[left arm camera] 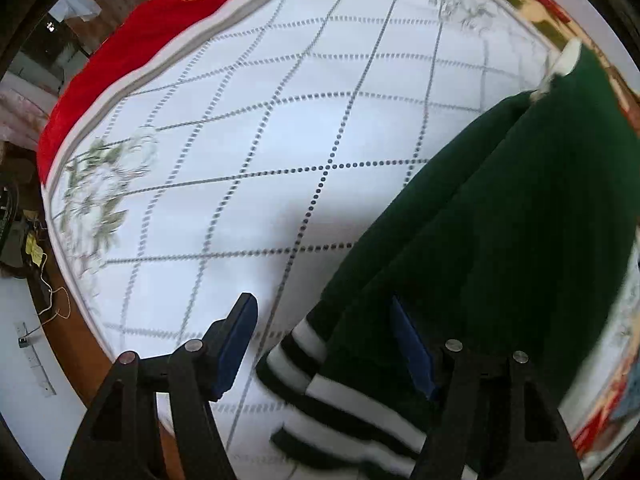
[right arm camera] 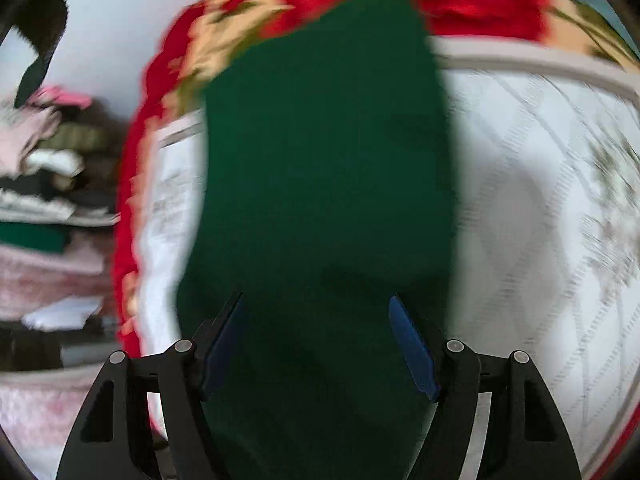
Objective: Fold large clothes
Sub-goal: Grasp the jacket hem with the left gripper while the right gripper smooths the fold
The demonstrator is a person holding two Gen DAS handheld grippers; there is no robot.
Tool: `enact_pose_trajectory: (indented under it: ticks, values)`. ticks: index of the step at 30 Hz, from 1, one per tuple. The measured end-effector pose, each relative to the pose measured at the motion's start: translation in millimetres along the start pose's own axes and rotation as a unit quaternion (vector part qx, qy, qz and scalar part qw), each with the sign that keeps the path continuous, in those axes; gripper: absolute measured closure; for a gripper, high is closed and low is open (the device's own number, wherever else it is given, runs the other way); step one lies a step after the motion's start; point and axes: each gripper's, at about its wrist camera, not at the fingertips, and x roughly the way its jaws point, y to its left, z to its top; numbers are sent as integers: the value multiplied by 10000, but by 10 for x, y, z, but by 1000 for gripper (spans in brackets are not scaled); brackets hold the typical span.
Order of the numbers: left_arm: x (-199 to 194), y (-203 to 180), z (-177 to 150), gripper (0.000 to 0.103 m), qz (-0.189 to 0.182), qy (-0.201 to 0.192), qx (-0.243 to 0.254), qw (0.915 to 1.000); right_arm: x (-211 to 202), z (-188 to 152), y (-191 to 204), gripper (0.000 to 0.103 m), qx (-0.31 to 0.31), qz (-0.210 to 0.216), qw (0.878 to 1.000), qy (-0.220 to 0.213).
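Observation:
A dark green garment [left arm camera: 500, 216] with black-and-white striped cuffs [left arm camera: 320, 384] lies folded lengthwise on a white quilted mattress [left arm camera: 260, 140]. My left gripper [left arm camera: 324, 308] is open above the striped end, its right finger over the green cloth and its left finger over the mattress. In the right wrist view the same green garment [right arm camera: 320, 160] fills the middle, blurred. My right gripper [right arm camera: 316, 308] is open just above it, holding nothing.
A red floral blanket [left arm camera: 120, 64] borders the mattress, also seen in the right wrist view [right arm camera: 460, 4]. A pile of other clothes [right arm camera: 48, 200] sits left of the bed. Floor with cables [left arm camera: 44, 304] lies past the mattress's left edge.

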Motion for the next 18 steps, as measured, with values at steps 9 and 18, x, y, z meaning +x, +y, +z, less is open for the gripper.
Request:
enact_pose_trajectory:
  ticks: [9, 18]
  values:
    - [-129, -15, 119, 36, -131, -257, -81, 9996, 647, -16, -664, 73, 959, 1101, 9892, 100]
    - [-635, 482, -346, 36, -676, -250, -717, 9948, -253, -1127, -1160, 92, 1677, 172, 9855, 203]
